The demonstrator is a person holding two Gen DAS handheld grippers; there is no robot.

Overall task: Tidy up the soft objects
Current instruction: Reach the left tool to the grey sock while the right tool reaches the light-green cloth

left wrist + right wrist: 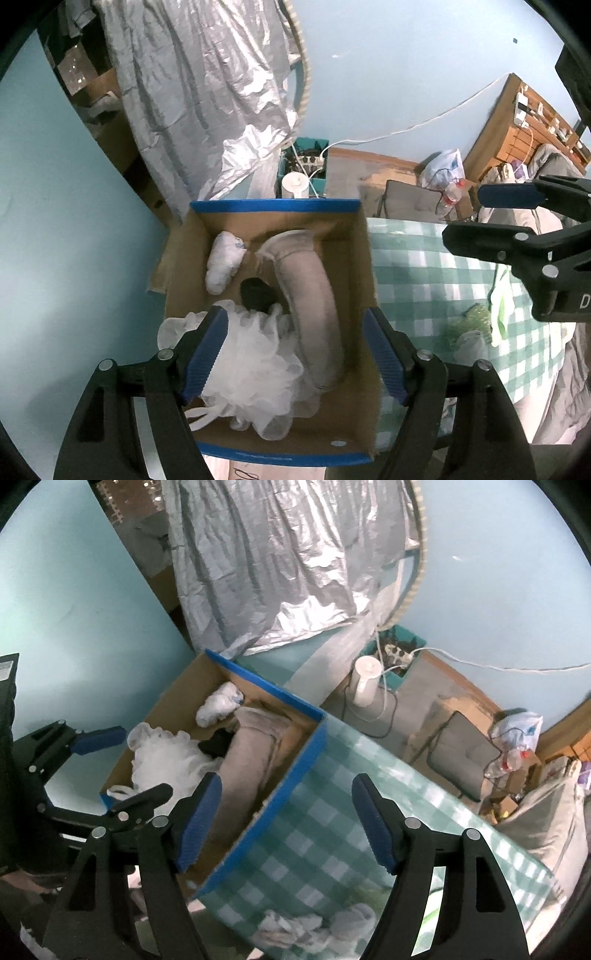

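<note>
We see the cardboard box [354, 258] holding a white loofah [255, 362], black bundle [256, 293] and grey sock [314, 295] lying lengthwise, cuff toward the far wall, with both the left gripper [295, 350] and right gripper [286, 821] released and empty.

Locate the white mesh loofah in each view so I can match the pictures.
Left wrist: the loofah lies low in the picture, in the near-left part of the box, right beside the left tongs' left finger.
Right wrist: the loofah sits left of centre, in the box's near end.
Shared landmark: the grey roll lying right of the loofah.
</note>
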